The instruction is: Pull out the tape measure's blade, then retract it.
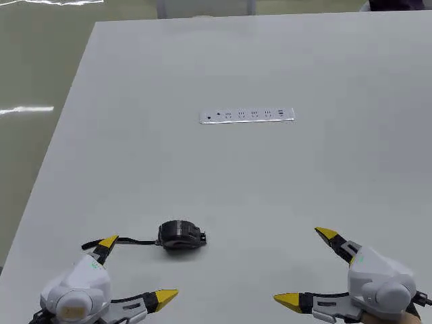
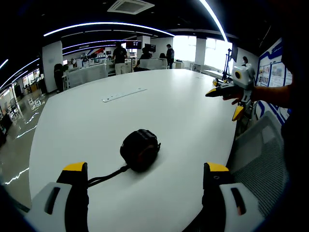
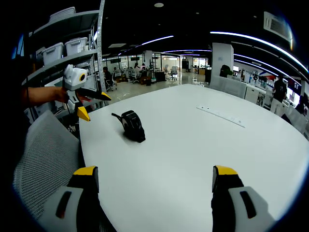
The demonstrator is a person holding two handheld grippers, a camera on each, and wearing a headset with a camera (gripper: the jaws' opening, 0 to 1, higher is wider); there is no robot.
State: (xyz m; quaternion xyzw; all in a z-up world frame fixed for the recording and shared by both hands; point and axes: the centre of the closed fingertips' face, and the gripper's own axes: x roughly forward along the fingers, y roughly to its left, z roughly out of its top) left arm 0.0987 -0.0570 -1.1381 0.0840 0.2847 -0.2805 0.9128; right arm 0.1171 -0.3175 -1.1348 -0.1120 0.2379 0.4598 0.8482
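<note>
One white worktop point(image 1: 270, 61) carries a power strip point(image 1: 246, 115) far across. Over its near edge hang the left tool point(image 1: 137, 268) and right tool point(image 1: 306, 266). Between them, nearer the left, lies the black tape measure point(image 1: 179, 235), free, no blade extended, its wrist strap point(image 1: 121, 241) trailing leftward.

Risk, as judged: the rounded case could skid on the smooth surface under an off-centre pinch; catching the strap alone would drag it.

Pose: both tools wide open, holding nothing, jaws angled inward. The left's far tip is just beside the strap end; the right is well apart.
</note>
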